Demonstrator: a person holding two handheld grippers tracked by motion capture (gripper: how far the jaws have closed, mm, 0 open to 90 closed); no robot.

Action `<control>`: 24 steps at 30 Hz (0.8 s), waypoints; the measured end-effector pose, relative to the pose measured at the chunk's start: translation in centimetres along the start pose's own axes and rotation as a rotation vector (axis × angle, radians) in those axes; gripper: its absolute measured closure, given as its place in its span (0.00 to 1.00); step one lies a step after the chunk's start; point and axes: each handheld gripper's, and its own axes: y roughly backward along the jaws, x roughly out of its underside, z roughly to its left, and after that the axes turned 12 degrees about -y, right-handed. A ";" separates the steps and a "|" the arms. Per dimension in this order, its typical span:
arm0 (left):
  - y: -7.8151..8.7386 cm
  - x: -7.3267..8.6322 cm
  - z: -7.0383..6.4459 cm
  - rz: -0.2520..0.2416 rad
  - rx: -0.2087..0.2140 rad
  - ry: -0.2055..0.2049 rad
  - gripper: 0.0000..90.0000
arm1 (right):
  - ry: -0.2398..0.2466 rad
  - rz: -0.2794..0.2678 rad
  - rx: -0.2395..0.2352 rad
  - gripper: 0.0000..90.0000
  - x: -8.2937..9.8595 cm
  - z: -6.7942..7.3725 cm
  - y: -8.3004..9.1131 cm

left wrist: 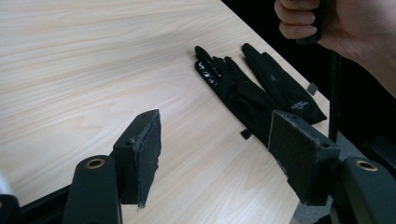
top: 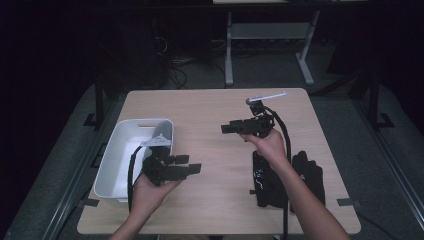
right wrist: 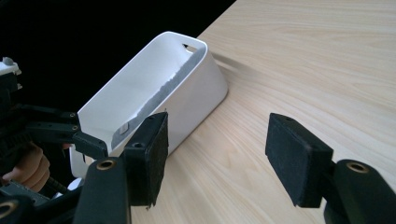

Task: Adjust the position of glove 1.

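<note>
Two black gloves lie flat side by side near the table's right front edge, one [top: 311, 172] to the right of the other [top: 265, 186]; the right forearm crosses over the inner one. In the left gripper view the gloves [left wrist: 243, 91] [left wrist: 282, 88] lie beyond my jaws. My left gripper [top: 189, 164] [left wrist: 222, 156] is held open above the table beside the white bin [top: 145, 121], pointing right. My right gripper [top: 229, 127] [right wrist: 226, 158] is open too, pointing left at mid-table toward the bin [right wrist: 196, 93]. Nothing is between either pair of jaws.
The light wooden table [top: 210, 107] has bare wood between the two grippers. The bin stands at the left front edge and looks empty. The left gripper [right wrist: 88, 140] appears at the left of the right gripper view. Dark floor and a desk frame [top: 229, 55] lie beyond the table.
</note>
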 end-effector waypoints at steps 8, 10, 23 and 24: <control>-1.7 -0.6 -1.0 0.011 0.031 -0.026 0.38 | -0.012 0.000 0.019 0.43 1.1 -1.1 2.3; -2.1 -0.7 -1.2 0.014 0.040 -0.030 0.38 | -0.009 -0.004 0.026 0.43 1.5 -1.3 2.8; -4.8 -1.0 -2.9 0.015 0.098 -0.051 0.37 | -0.045 -0.010 0.068 0.43 3.7 -3.3 6.2; -5.0 -1.0 -3.0 0.015 0.103 -0.050 0.37 | -0.044 -0.013 0.068 0.43 3.8 -3.4 6.3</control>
